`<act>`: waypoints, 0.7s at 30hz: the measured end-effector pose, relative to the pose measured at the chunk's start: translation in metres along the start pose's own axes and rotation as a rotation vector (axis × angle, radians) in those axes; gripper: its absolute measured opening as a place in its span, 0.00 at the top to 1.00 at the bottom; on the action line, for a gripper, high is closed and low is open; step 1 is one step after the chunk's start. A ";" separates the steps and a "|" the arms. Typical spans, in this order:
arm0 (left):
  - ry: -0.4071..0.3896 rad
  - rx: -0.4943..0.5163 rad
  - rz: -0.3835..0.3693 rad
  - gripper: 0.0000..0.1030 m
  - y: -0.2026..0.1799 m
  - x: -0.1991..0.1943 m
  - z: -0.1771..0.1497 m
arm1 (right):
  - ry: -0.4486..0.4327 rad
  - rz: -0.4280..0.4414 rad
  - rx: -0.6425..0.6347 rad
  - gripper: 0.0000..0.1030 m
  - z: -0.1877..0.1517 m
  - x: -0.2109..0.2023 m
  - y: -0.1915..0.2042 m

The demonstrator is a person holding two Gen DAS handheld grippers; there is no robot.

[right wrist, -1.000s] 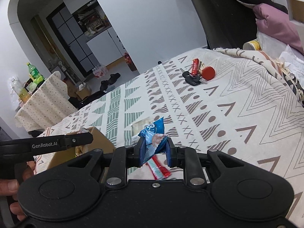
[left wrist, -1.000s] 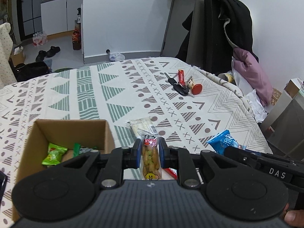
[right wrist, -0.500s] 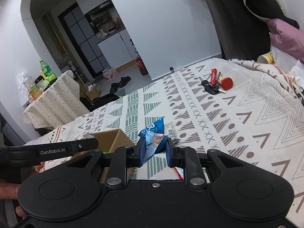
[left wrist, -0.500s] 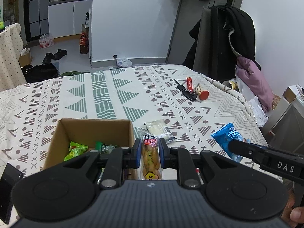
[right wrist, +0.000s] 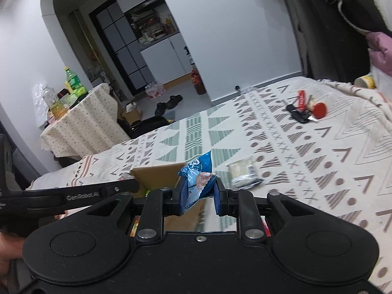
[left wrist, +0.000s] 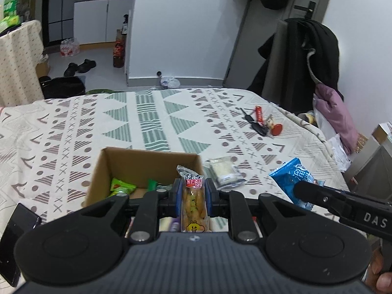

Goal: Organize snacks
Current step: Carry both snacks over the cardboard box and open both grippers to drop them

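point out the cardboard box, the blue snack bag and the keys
cardboard box (left wrist: 147, 161), left wrist view, inner back wall.
blue snack bag (right wrist: 197, 180), right wrist view, middle of the pack, between the jaws.
keys (left wrist: 259, 128), left wrist view, black key fob.

Open box, much free bed behind

The box (left wrist: 147, 164) is open on top, with green packets (left wrist: 121, 186) only at its left floor. A white packet (left wrist: 224, 171) lies just right of it, keys (left wrist: 261, 125) far back; the bed (left wrist: 73, 127) between is bare.
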State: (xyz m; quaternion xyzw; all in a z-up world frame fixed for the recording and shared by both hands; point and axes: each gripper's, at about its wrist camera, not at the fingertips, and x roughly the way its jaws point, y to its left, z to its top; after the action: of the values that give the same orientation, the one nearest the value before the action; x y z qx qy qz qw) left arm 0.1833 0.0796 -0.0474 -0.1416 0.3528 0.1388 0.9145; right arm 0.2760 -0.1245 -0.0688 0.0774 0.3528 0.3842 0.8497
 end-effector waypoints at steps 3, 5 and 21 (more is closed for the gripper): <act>0.007 -0.026 0.015 0.83 0.017 0.005 -0.001 | 0.015 0.017 -0.013 0.79 -0.004 0.011 0.011; 0.011 -0.038 0.023 0.83 0.027 0.008 -0.002 | 0.029 0.025 -0.018 0.79 -0.006 0.019 0.018; 0.063 -0.150 0.037 0.78 0.073 0.030 -0.015 | 0.093 0.080 -0.054 0.79 -0.011 0.062 0.053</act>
State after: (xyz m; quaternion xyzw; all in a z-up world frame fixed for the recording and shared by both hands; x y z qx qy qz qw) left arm 0.1697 0.1462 -0.0904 -0.2073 0.3728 0.1771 0.8870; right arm 0.2653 -0.0450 -0.0887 0.0506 0.3781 0.4302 0.8182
